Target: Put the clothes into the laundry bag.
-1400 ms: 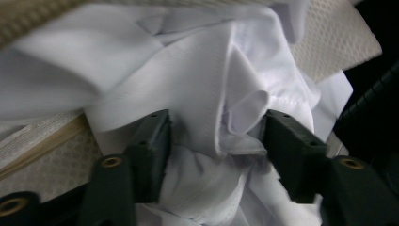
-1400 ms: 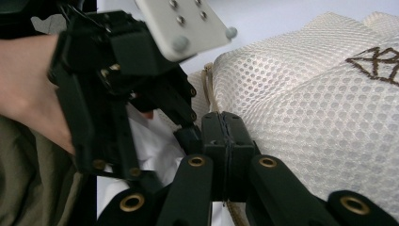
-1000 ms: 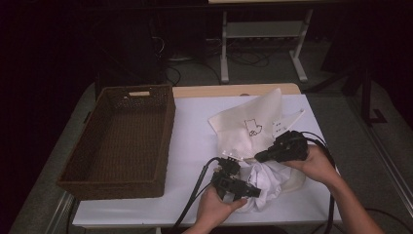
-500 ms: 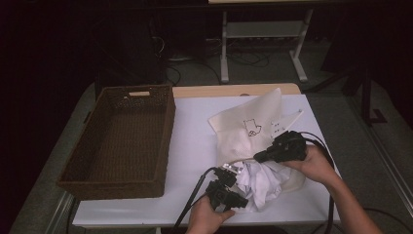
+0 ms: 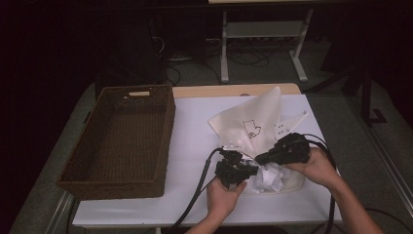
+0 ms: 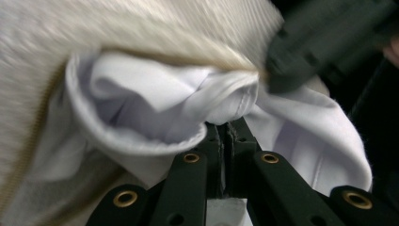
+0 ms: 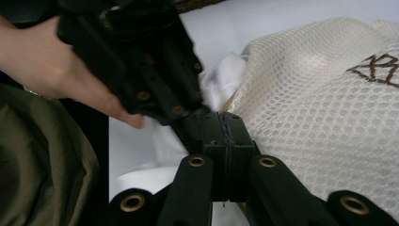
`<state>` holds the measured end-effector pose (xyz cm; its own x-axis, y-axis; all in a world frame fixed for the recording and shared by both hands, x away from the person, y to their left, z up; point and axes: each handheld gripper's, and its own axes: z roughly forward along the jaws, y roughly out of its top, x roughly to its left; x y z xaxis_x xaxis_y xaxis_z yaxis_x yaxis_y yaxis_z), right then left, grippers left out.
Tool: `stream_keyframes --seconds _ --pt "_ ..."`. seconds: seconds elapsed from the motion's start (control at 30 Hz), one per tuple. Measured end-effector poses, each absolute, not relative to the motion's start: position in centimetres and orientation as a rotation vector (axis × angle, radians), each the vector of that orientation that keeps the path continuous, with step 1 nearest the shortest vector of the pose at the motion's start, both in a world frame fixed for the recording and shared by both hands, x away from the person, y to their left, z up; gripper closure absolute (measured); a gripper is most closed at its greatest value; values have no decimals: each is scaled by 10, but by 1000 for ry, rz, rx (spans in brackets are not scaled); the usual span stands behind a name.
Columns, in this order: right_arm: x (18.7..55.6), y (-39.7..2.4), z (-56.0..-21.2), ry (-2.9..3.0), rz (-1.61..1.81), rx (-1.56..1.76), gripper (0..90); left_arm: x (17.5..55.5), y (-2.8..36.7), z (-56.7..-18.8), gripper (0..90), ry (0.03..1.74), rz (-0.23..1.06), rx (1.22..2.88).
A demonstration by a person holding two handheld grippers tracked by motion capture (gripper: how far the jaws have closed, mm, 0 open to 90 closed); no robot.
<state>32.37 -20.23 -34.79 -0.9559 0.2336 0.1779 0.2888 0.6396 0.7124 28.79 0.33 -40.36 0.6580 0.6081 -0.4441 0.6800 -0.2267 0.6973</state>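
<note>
A cream mesh bag with a brown drawing lies on the white table, and a crumpled white cloth bulges from its near opening. My left gripper is at that opening. Its jaws have just been closing, and in the left gripper view they pinch a fold of the white cloth. My right gripper is shut on the bag's opening edge. In the right gripper view its jaws meet against the mesh bag, with the left gripper's body close beside.
A dark woven basket stands empty on the table's left half. Cables trail from both grippers toward the near edge. Beyond the table's far end stands a metal frame on a dark floor.
The left gripper dipped toward the near edge, then came forward to the cloth, and its jaws went from open to shut on it. The right gripper stayed put.
</note>
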Motion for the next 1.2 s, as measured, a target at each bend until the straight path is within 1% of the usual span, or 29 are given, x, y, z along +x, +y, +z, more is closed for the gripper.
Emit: stream_keyframes --seconds 0.07,0.17,0.23,0.33,0.4,0.53,0.57,0.63,0.7,0.87,1.0,1.1,1.2 --pt "323 -204 -346 -2751 -1247 -434 893 290 4 -405 869 1022 -63 1911" --pt "321 -203 -344 -2743 -1248 -415 894 291 7 -403 869 1060 -58 1840" --pt "318 -202 -342 -2722 -1265 -389 894 284 5 -399 869 1025 2 1854" --pt "315 -201 -339 -2725 -1260 -376 894 287 8 -402 869 1077 -56 1801" --pt "315 -200 -338 -2719 -1262 -372 894 289 6 -402 869 1082 -25 1801" --pt "318 -199 -342 -2712 -1255 -378 894 304 8 -409 867 1141 -50 1771" --pt "319 -199 -343 -2715 -1251 -386 894 306 8 -410 865 1141 -62 1775" --pt "322 -201 -345 -2716 -1245 -414 893 306 10 -410 854 1132 -47 1802" --pt "326 -202 -347 -2735 -1231 -436 893 304 13 -408 819 1122 -72 1821" --pt "329 -201 -350 -2746 -1214 -443 892 291 18 -402 661 1065 -88 1924" --pt "329 -200 -350 -2754 -1208 -449 892 279 26 -397 595 1041 -125 1985" --pt "331 -203 -349 -2751 -1221 -464 892 273 32 -397 518 1037 -144 2029" --pt "331 -205 -349 -2750 -1222 -470 892 267 38 -399 491 1032 -184 2036"
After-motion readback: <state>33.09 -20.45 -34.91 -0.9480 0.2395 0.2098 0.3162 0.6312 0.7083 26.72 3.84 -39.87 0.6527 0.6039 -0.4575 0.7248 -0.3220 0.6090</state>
